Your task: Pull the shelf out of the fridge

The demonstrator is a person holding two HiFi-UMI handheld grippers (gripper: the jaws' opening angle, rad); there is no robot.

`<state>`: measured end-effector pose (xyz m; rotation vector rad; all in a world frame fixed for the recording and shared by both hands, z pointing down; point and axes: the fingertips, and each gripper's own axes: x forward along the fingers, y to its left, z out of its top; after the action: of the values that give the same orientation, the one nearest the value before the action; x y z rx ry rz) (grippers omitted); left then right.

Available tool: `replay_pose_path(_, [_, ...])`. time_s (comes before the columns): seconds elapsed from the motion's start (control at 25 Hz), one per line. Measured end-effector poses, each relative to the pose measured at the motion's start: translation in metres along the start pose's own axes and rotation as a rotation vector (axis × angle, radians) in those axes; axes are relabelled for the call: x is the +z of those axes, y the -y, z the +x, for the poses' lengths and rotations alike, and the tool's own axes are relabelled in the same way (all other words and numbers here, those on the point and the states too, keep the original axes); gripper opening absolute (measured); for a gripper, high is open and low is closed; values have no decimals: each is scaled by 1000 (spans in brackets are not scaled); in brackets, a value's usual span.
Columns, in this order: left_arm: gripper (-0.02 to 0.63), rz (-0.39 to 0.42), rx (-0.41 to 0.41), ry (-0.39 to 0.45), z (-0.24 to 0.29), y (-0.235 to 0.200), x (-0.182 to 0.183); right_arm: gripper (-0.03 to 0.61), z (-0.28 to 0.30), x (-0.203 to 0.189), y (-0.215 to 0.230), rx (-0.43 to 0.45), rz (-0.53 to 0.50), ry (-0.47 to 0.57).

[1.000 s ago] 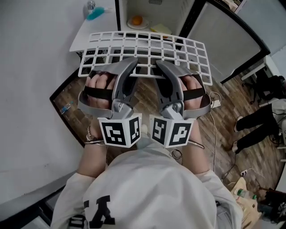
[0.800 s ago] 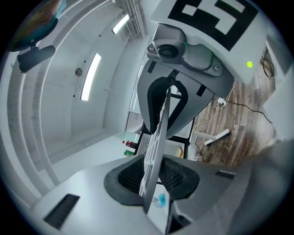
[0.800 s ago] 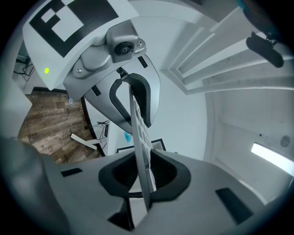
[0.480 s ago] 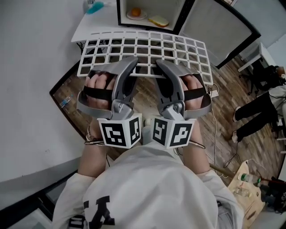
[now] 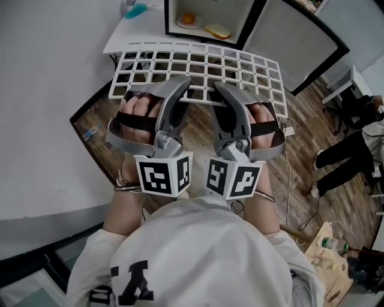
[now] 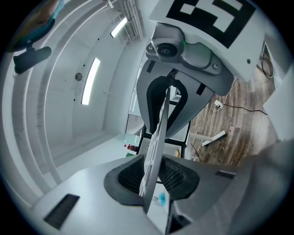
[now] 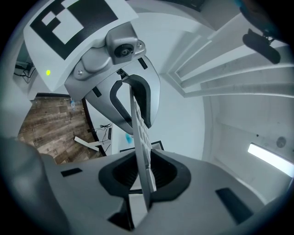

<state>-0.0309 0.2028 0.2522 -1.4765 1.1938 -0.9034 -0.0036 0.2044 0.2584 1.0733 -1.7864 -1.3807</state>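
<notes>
Nearest the body, the left gripper (image 5: 182,91) and the right gripper (image 5: 221,91) sit side by side. Each is clamped on the near edge of the white grid shelf (image 5: 240,69). In both gripper views the shelf shows edge-on between the ribbed pads, with the jaws closed onto it.

The shelf is held roughly level, out over the wooden floor (image 5: 198,129). Only its near edge is gripped, close to the middle, and the rest hangs free. That is the main risk, in my judgement: the shelf's weight levers against two narrow grips on a thin rim. It could pivot in the pads so that the far edge droops, or slide out altogether if either hand eases off. Because the grippers are so close together, the shelf has little to stop it rocking left or right.

Farther out, the shelf's far left corner shows over the edge of the white table (image 5: 129,36), and its far edge lies close to the mouth of the open fridge (image 5: 207,9). I cannot tell whether it has fully cleared the opening. A sideways swing could knock either one.

A plate (image 5: 189,23) with an orange and a slice of bread (image 5: 217,31) rests inside the fridge, apart from the shelf. A cable (image 5: 288,180) trails on the floor to the right and could trip someone stepping backward.
</notes>
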Motion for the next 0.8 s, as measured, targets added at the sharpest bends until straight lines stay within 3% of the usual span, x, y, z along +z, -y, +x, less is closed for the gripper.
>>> replay_pose_path(0.8, [83,15,8,-17,-29,9,59,75,-61,-24,9,-9,3,20])
